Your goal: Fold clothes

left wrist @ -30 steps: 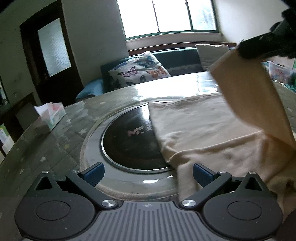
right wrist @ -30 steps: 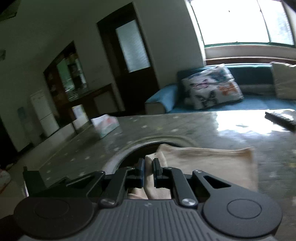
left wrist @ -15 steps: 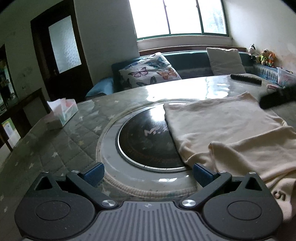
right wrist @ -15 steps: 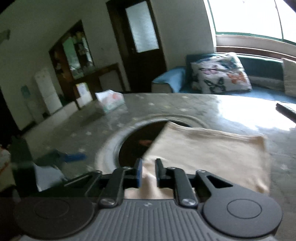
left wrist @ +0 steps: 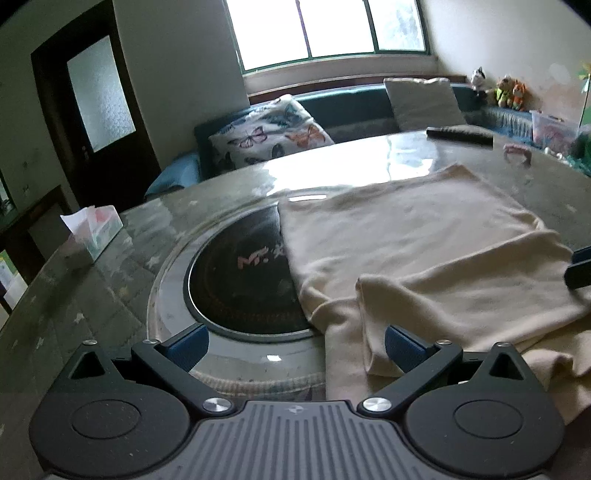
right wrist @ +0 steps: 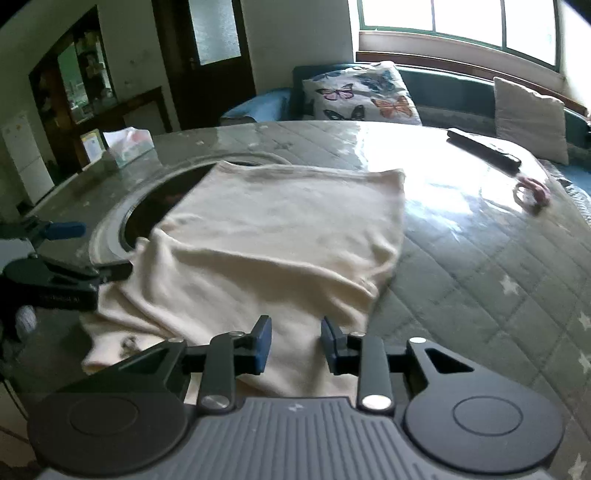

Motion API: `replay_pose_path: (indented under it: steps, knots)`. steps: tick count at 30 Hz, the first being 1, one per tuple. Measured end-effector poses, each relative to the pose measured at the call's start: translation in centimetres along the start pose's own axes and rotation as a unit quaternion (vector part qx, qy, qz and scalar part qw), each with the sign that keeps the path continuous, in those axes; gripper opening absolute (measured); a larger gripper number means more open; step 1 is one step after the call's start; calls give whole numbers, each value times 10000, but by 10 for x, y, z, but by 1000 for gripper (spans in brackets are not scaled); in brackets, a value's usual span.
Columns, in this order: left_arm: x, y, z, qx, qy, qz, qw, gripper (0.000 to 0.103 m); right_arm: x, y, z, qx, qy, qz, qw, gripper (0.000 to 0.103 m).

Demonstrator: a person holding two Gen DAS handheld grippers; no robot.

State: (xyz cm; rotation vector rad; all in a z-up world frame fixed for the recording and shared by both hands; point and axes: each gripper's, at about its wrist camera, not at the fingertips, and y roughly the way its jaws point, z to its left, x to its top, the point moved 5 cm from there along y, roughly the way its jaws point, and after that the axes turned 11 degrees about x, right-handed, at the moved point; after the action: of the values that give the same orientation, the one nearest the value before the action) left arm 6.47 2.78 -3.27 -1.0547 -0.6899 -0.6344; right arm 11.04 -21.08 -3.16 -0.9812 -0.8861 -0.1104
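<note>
Between the parting jaws of the right gripper, a folded cream garment is seen, unpinched.
Left gripper is held wide, garment's edge beside its right finger.

Dim interior, lit solely by daylight from the overexposed window far ahead of the tongs. Strong white glare on the glossy tabletop beyond the fingertips. Heavy fisheye bending with dark vignetted corners; slight motion blur throughout.
</note>
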Motion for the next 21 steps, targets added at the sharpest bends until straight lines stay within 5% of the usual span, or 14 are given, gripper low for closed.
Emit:
replay_pose_path:
  steps: [9,21]
  knots:
    - [-11,-13,17,365,54,303,9989,103,7,0,10,104,-383,-37,9992,38]
    - [-18,-17,61,716,-377,412,9959,103,47,80,77,654,-1232,29,9902,38]
